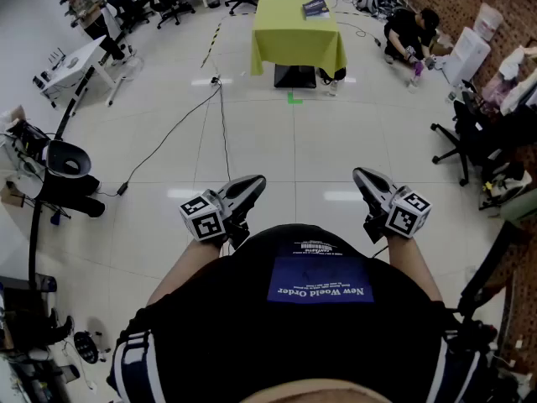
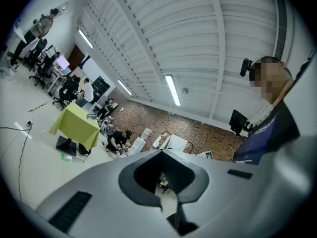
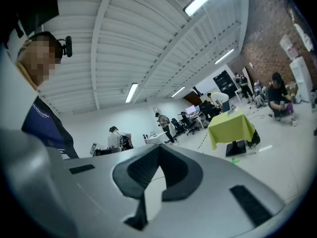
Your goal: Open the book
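Observation:
A dark blue book (image 1: 316, 7) lies closed at the far right corner of a small table under a yellow-green cloth (image 1: 296, 36), far across the room. That table also shows small in the left gripper view (image 2: 77, 125) and the right gripper view (image 3: 233, 128). Both grippers are held close to the person's body, well short of the table. The left gripper (image 1: 254, 183) (image 2: 161, 153) has its jaws shut with nothing between them. The right gripper (image 1: 361, 175) (image 3: 158, 148) likewise has its jaws together and holds nothing.
A black cable (image 1: 172, 133) runs over the white tiled floor towards the table. A green tape mark (image 1: 294, 99) sits in front of it. A person sits on the floor at the back right (image 1: 411, 32). Office chairs (image 1: 466, 141) stand right; a white desk (image 1: 80, 61) stands left.

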Demonstrator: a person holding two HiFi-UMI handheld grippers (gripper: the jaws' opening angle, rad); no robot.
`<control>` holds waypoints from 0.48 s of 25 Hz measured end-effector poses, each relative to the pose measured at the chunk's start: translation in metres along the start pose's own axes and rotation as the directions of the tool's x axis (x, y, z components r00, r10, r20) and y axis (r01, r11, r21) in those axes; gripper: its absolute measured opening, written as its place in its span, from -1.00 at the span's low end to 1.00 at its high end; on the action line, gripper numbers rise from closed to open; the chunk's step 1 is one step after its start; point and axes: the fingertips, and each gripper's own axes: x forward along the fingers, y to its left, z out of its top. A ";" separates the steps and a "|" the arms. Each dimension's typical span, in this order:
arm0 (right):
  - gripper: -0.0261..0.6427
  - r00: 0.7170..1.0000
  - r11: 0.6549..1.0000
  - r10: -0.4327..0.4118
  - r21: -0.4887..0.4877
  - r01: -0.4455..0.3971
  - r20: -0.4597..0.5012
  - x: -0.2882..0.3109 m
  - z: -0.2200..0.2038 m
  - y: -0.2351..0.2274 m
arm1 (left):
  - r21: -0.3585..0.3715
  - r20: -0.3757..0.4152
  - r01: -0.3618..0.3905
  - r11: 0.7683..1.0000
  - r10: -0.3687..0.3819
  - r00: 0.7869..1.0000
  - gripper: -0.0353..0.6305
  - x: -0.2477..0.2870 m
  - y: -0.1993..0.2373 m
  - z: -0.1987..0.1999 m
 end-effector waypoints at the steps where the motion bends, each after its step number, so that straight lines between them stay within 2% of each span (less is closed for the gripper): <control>1: -0.96 1.000 1.000 -0.001 -0.009 0.001 -0.002 0.000 0.001 0.001 | 0.004 -0.002 0.001 1.000 -0.001 1.000 -0.88 0.001 0.001 0.001; 12: -0.96 1.000 0.997 -0.022 -0.073 0.021 -0.007 -0.073 0.025 -0.054 | 0.015 -0.024 0.011 1.000 -0.010 1.000 -0.88 0.099 -0.026 -0.024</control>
